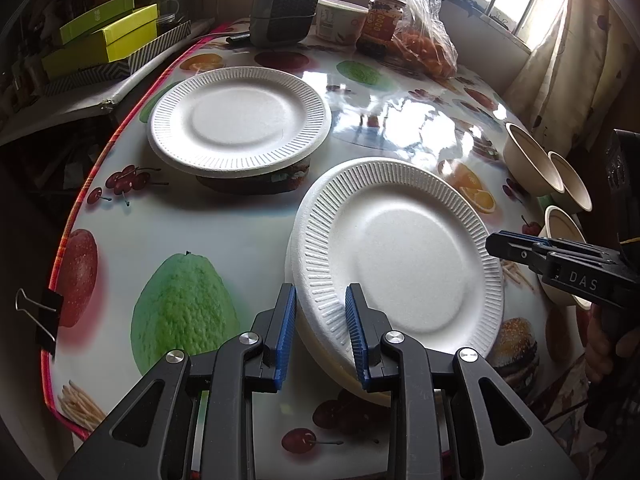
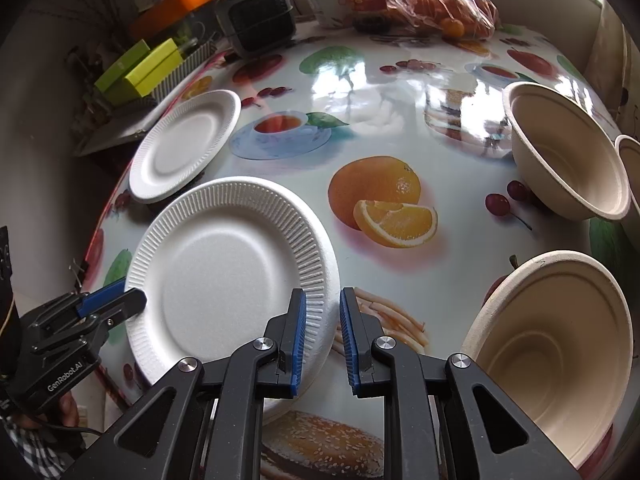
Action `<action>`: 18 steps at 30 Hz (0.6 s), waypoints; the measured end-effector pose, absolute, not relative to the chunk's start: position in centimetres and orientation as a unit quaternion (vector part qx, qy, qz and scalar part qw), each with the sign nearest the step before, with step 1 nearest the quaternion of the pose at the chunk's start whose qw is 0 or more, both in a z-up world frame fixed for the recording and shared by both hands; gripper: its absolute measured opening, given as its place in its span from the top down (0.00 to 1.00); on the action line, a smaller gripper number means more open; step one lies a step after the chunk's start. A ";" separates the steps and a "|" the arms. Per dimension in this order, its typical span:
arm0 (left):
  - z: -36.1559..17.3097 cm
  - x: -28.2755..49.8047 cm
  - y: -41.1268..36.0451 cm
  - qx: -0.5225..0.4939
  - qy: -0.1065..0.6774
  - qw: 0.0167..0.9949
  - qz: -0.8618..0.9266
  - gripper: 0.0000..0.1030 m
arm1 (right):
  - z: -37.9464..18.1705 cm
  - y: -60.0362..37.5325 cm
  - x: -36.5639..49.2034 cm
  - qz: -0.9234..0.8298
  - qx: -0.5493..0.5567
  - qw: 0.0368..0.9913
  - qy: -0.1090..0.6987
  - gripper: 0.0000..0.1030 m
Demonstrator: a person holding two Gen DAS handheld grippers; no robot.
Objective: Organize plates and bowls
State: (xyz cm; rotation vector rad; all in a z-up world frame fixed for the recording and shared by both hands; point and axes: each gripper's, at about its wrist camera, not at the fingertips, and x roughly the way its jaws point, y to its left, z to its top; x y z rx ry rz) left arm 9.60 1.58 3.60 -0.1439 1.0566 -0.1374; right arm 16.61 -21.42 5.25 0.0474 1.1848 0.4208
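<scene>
A white ribbed foam plate (image 1: 404, 256) (image 2: 224, 276) is tilted over the fruit-print table, with a cream edge showing under its near side. My left gripper (image 1: 320, 289) (image 2: 134, 300) is shut on the plate's near-left rim. On the opposite rim my right gripper (image 2: 323, 292) (image 1: 494, 242) is shut as well. A second white plate (image 1: 240, 120) (image 2: 184, 148) lies flat at the far left. Three beige bowls stand on the right: one far (image 2: 568, 152) (image 1: 524, 164), one near (image 2: 560, 344) (image 1: 560, 224), and one at the edge (image 2: 632, 168) (image 1: 568, 184).
Along the table's back stand a dark fan (image 1: 284, 12), a white tub (image 1: 340, 20), a jar (image 1: 380, 20) and a plastic bag of oranges (image 1: 424, 40). Yellow-green boxes (image 1: 104, 36) sit off the left edge. A binder clip (image 1: 44, 316) grips the cloth there.
</scene>
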 end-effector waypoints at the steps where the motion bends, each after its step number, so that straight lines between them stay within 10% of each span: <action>1: 3.6 9.5 1.6 -0.068 0.503 0.859 -0.065 0.74 | 5.3 -21.4 16.6 0.196 0.022 0.809 0.554 0.83; 18: 3.9 9.6 2.0 -0.069 0.499 0.862 -0.059 0.72 | 5.8 -21.7 16.7 0.188 0.026 0.816 0.546 0.80</action>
